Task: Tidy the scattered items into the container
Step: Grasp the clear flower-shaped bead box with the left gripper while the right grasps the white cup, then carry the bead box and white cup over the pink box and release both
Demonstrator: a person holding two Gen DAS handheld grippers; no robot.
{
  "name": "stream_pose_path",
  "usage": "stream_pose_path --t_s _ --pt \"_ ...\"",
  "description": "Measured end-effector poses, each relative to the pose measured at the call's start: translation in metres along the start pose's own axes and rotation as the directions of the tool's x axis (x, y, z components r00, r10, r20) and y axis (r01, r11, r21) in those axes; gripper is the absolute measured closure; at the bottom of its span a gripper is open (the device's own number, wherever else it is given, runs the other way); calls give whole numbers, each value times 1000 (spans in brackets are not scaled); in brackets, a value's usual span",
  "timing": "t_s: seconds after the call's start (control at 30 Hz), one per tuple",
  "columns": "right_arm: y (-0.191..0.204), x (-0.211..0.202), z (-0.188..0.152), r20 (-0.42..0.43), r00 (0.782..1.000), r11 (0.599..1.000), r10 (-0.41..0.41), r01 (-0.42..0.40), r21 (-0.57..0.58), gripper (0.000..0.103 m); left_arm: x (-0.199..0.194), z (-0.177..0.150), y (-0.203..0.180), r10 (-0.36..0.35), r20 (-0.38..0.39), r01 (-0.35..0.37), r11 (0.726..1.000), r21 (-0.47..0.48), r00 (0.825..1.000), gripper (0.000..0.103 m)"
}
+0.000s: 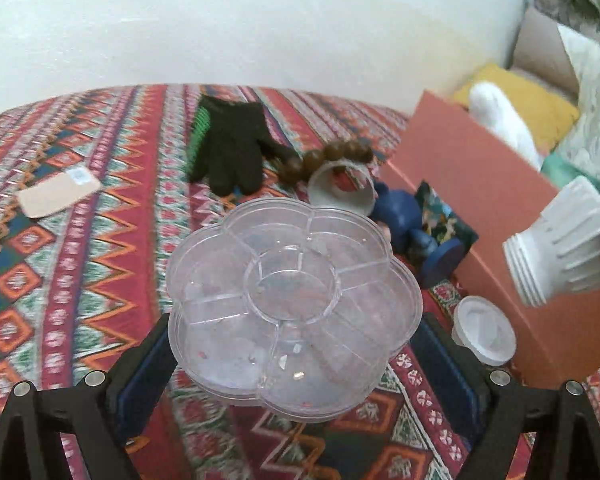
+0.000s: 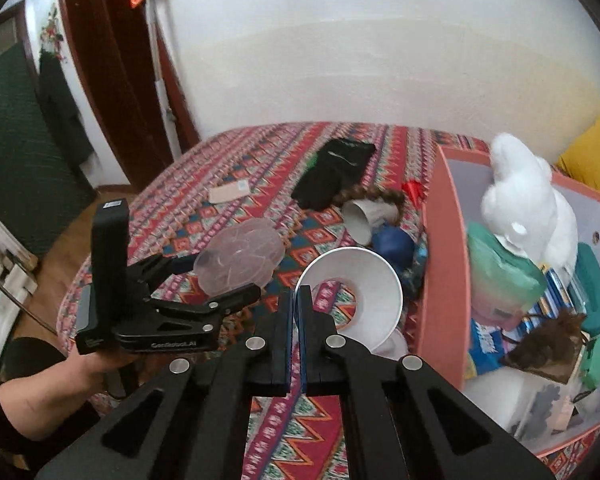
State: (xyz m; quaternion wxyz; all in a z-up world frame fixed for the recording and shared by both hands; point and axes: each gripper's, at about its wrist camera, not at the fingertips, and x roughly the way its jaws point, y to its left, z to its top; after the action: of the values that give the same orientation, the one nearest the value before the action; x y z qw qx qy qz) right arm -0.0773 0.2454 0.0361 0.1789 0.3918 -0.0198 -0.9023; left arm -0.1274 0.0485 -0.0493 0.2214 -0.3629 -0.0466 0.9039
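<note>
My left gripper (image 1: 296,344) has its jaws spread wide around a clear flower-shaped tray (image 1: 294,308), pinching it by its two sides and holding it up off the patterned cloth (image 1: 80,240); it fills the lower middle of the left wrist view. My right gripper (image 2: 296,320), at the bottom centre of the right wrist view, is clamped flat on the rim of a white paper funnel (image 2: 350,294), its pads nearly meeting.

The salmon-coloured box (image 2: 434,264) on the right side of the frame is already stuffed with a white plush toy (image 2: 520,204) and bags, so I judge both loads should go there. To do it well I would keep the tray level (its smooth plastic walls look slippery between the pads), carry it over the box wall rather than across it, and release only once it sits above a gap among the contents. The funnel is light and thin, so I would avoid squeezing harder and simply let it drop in.

The tray itself is see-through, with petal compartments around a round centre well, and looks empty apart from a few specks. Toward the upper middle, a black glove (image 1: 232,144), brown beads (image 1: 328,156), a blue dumbbell (image 1: 412,220) and a tan card (image 1: 60,194) lie on the cloth.
</note>
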Motion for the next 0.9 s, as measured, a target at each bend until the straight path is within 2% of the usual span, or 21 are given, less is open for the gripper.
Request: stream_pose_path --t_s 0.3,0.6,0.73,0.9 --pt "29 -16 4 49 999 999 23 -22 -31 102 -55 4 0 6 79 -5 1000 -13 997 9" --pt "38 -51 11 162 987 1000 8 -4 -27 102 -101 18 -29 -22 160 16 999 39 987 9" --pt "34 -74 12 227 974 1000 -18 18 0 102 -117 29 -44 -46 200 37 998 52 979 9" --pt "25 -113 10 320 945 997 -73 62 44 102 -128 45 -75 -87 234 64 992 104 968 9"
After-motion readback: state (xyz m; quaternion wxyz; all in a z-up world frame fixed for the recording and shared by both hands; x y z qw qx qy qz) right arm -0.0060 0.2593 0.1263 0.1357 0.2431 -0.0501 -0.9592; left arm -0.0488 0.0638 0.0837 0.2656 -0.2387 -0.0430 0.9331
